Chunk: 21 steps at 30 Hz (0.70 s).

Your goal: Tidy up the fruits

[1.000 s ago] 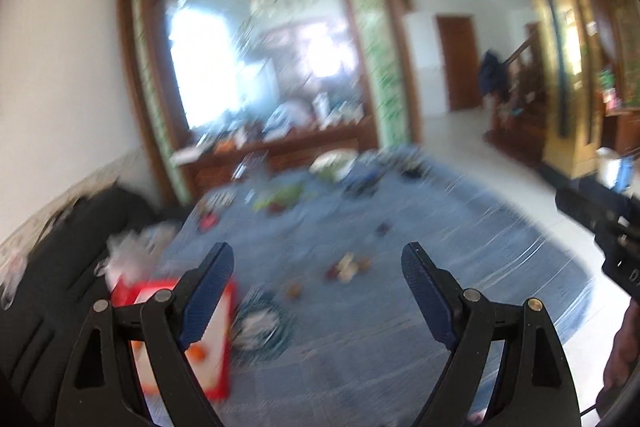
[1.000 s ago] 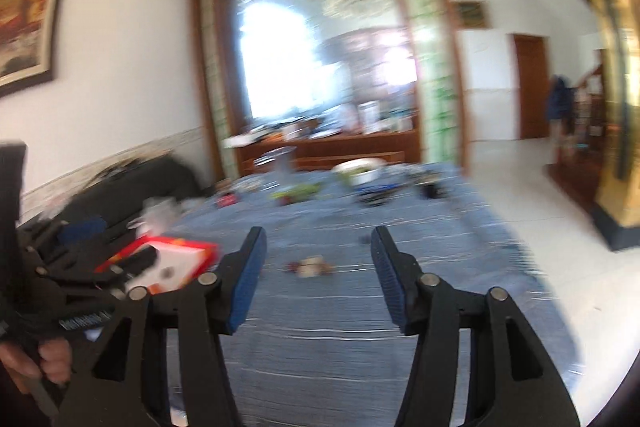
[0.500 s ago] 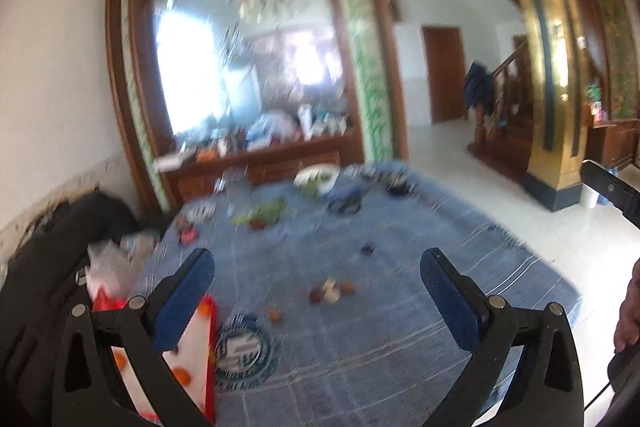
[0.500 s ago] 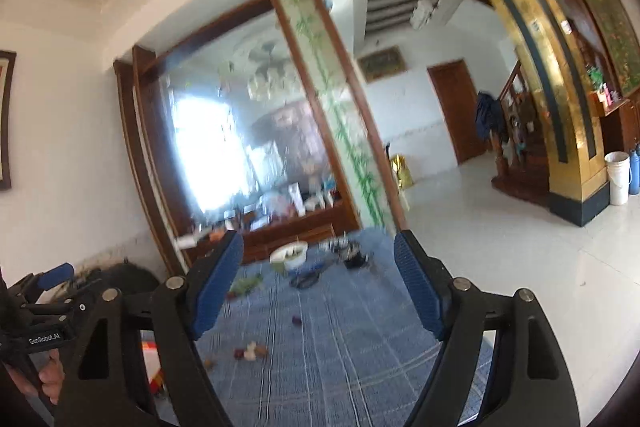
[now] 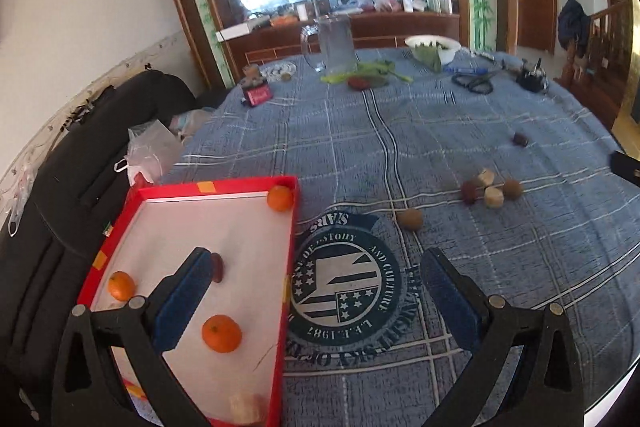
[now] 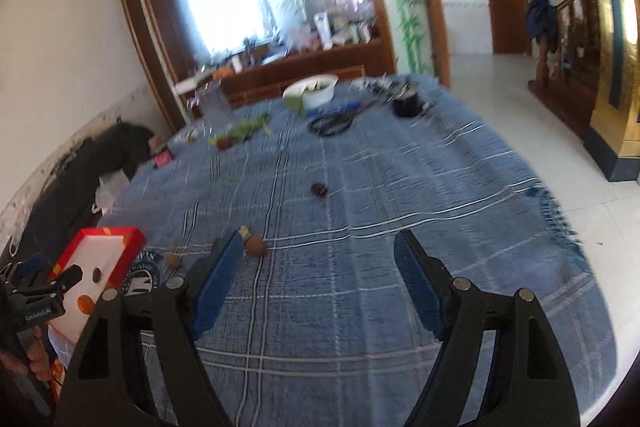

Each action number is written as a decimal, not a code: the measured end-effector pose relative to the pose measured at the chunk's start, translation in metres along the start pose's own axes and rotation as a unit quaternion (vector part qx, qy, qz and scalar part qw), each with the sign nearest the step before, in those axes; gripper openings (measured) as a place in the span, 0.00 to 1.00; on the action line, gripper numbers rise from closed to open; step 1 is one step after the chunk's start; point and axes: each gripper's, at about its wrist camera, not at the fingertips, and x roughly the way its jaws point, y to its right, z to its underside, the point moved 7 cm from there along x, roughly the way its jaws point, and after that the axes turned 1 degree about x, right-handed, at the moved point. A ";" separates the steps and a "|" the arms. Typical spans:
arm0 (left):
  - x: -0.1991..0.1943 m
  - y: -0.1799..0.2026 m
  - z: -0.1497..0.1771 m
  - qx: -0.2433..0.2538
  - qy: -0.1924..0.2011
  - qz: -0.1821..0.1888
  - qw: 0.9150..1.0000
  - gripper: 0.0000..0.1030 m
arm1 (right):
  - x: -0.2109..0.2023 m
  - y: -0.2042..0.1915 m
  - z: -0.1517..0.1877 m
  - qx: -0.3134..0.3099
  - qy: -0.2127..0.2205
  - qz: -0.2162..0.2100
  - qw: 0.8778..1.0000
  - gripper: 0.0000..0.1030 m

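Observation:
A red tray [image 5: 289, 259] with a white floor lies at the table's left front. It holds three oranges [image 5: 221, 333], a dark fruit [image 5: 216, 267] and a pale piece [image 5: 244, 407]. Loose brown fruits [image 5: 410, 219] and pale pieces [image 5: 493, 197] lie on the blue cloth to the right, with one dark fruit [image 5: 520, 139] farther off. My left gripper [image 5: 316, 291] is open and empty, above the tray's right edge. My right gripper [image 6: 320, 279] is open and empty, above the cloth just right of a brown fruit [image 6: 256, 246]. The tray also shows in the right wrist view [image 6: 128, 255].
A glass jug [image 5: 334, 45], a white bowl [image 5: 432, 47] of greens, scissors [image 5: 474, 83], a red item [image 5: 258, 95] and leafy scraps [image 5: 368, 73] sit at the table's far side. A black sofa [image 5: 60, 195] with a plastic bag [image 5: 150, 151] stands left. The table's edge [image 6: 560, 227] drops to tiled floor at right.
Both grippers have tilted down toward the table and moved closer. The tray and loose fruits now fill the lower views. Both stay open.

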 end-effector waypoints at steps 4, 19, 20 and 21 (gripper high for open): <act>0.022 0.008 0.001 0.019 -0.014 0.011 1.000 0.99 | 0.053 -0.027 0.009 -0.020 -0.060 -0.028 0.998 0.76; 0.056 0.044 -0.015 0.052 -0.031 0.056 0.997 0.99 | 0.149 -0.058 0.027 -0.087 -0.152 -0.043 0.984 0.44; 0.056 0.046 -0.016 0.054 -0.031 0.056 0.997 0.99 | 0.154 -0.060 0.028 -0.090 -0.157 -0.046 0.982 0.41; 0.056 0.048 -0.017 0.055 -0.031 0.055 0.996 0.99 | 0.157 -0.061 0.030 -0.090 -0.161 -0.048 0.982 0.40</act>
